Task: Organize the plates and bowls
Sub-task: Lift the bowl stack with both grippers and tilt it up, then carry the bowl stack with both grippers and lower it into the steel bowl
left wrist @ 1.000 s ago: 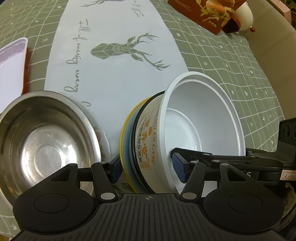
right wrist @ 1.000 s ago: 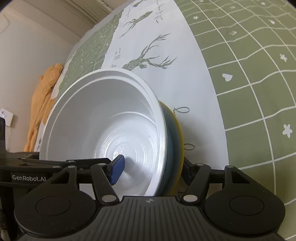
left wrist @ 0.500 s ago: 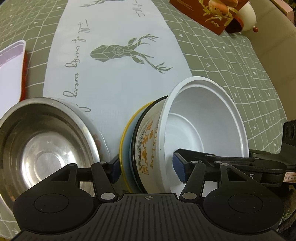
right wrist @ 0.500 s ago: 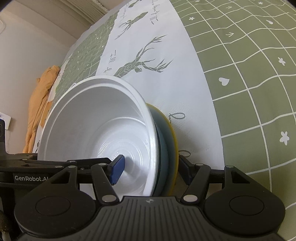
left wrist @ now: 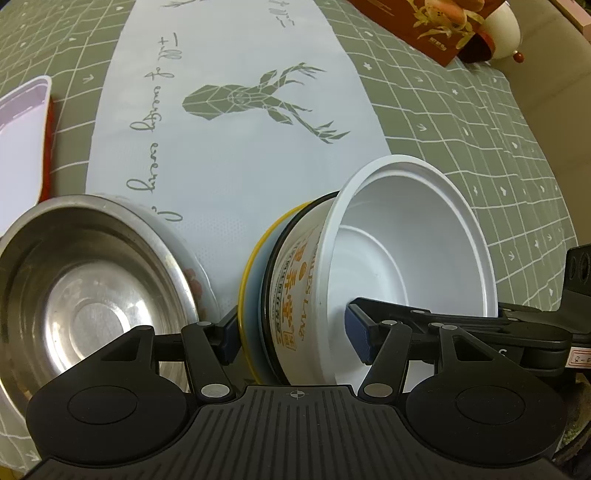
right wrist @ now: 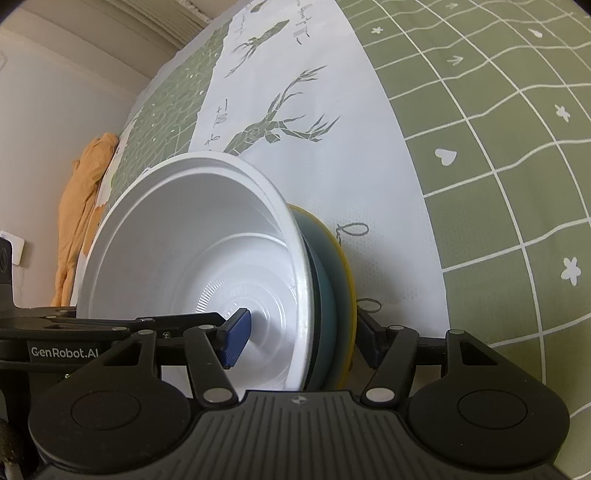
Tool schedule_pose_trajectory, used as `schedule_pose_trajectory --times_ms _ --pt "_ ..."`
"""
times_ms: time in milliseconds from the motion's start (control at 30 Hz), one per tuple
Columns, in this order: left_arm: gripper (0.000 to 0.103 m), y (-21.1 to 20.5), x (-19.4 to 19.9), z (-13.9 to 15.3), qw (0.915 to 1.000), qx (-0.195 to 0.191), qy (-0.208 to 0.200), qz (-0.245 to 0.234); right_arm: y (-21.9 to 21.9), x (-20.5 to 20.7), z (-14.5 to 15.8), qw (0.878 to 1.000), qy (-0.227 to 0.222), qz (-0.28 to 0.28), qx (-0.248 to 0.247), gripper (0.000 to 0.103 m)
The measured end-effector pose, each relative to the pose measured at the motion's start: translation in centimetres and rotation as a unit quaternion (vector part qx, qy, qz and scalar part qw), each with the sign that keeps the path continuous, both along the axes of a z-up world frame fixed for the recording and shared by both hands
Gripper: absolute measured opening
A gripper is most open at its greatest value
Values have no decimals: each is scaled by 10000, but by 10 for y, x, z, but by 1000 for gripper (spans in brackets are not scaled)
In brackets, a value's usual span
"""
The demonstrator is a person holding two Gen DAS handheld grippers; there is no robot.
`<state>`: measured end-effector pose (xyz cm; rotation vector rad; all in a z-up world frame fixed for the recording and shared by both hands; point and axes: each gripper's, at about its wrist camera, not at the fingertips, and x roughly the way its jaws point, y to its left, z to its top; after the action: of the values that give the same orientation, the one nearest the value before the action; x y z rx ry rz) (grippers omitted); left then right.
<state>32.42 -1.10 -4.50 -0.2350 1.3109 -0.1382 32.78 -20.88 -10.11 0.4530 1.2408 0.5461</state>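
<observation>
A white paper bowl (left wrist: pixel 406 240) (right wrist: pixel 184 240) sits nested in a dark-rimmed blue dish (left wrist: pixel 258 291) (right wrist: pixel 325 266) and a yellow plate (left wrist: pixel 251 266) (right wrist: pixel 345 266). The stack is tipped on its side above the deer-print runner (left wrist: pixel 240 99). My left gripper (left wrist: pixel 293 332) clamps it, one pad behind the yellow plate and the other inside the white bowl. My right gripper (right wrist: pixel 301 336) straddles the same stack from the other side. Its jaws are closing, one pad on the bowl's inner bottom and one against the plate's back. A steel bowl (left wrist: pixel 85 288) lies left of the stack.
A white rectangular tray (left wrist: pixel 22 129) lies at the far left on the green checked tablecloth (right wrist: pixel 498 147). A red box with a crab picture (left wrist: pixel 436 26) and a white egg-shaped object (left wrist: pixel 502 26) stand at the back right. An orange cloth (right wrist: pixel 81 206) hangs by the wall.
The right gripper's pads have drawn slightly closer on the stack. The stack and both hands have hardly shifted.
</observation>
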Motion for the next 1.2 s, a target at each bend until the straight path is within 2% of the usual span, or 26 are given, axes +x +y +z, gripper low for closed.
schedule_pose_trajectory --times_ms 67,167,767,1000,1200 --pt "60 2 0 0 10000 -43 40 57 0 1 0 9999 112 1 51 55" --pt "59 5 0 1 9998 -104 140 104 3 2 2 9996 271 -28 29 56" --pt "59 4 -1 13 9998 -152 143 66 1 -5 11 9987 434 -276 39 57" --pt "59 7 -14 39 9999 -156 -65 -18 5 -13 32 9990 336 -280 28 57" --pt "59 34 -34 67 9992 -262 -262 142 24 -22 64 9999 72 -134 -79 57"
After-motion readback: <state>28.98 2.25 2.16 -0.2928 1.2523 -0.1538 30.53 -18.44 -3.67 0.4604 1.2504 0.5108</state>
